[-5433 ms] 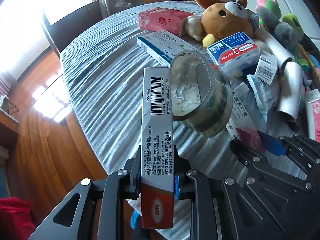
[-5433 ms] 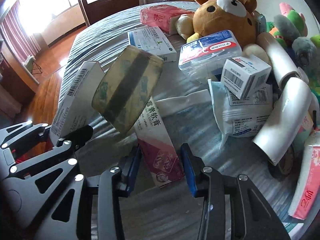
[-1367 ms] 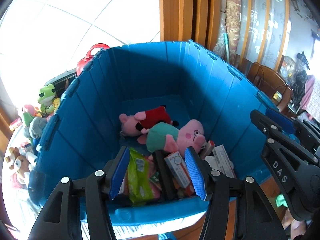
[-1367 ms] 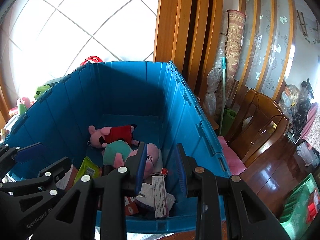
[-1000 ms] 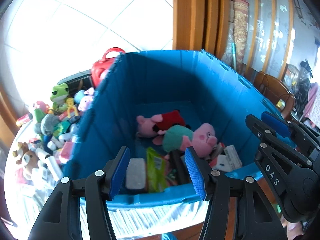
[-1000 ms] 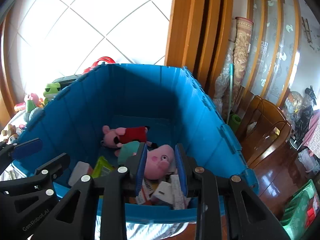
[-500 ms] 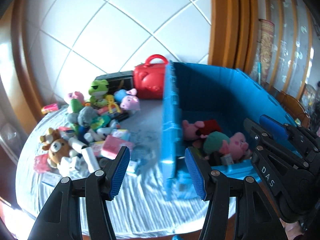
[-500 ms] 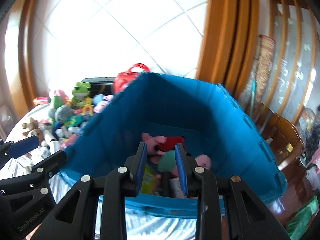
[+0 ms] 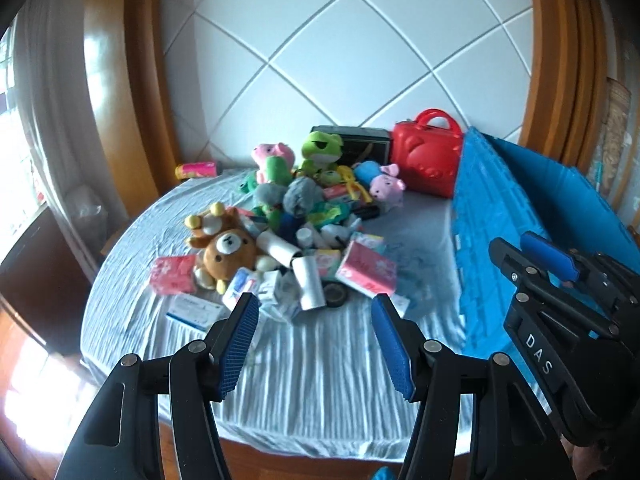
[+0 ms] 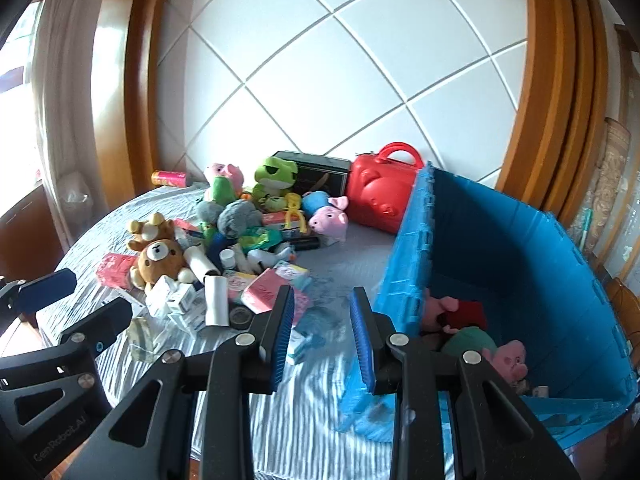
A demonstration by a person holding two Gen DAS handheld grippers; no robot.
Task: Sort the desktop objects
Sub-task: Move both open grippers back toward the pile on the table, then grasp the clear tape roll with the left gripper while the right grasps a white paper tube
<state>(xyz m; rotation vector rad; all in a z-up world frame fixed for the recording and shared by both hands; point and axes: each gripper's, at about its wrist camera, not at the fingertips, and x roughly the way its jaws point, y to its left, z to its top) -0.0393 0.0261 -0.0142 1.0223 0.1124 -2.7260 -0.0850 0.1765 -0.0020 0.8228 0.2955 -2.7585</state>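
- My left gripper (image 9: 314, 340) has its jaws well apart and nothing is between them; it looks toward the pile of objects (image 9: 296, 236) in the middle of the grey tablecloth (image 9: 320, 360).
- My right gripper (image 10: 322, 336) has its jaws drawn in as narrow as they go, with only a small gap, and they are empty too.
- The things to sort are heaped close together: a brown bear plush (image 9: 228, 248), white rolls (image 9: 308, 284), a pink tissue pack (image 9: 366, 268) and small boxes, many touching each other.
- Risk, in my judgement: reaching into such a heap can push neighbours away or catch two things together, and a roll may run off the cloth edge.
- The right jaws must widen before any grasp, otherwise they only knock things.
- The blur makes a bad aim likely.
- Only the right wrist view shows the inside of the blue bin (image 10: 520, 240), with plush toys (image 10: 472, 332) at its bottom; the left wrist view shows just its outer wall.
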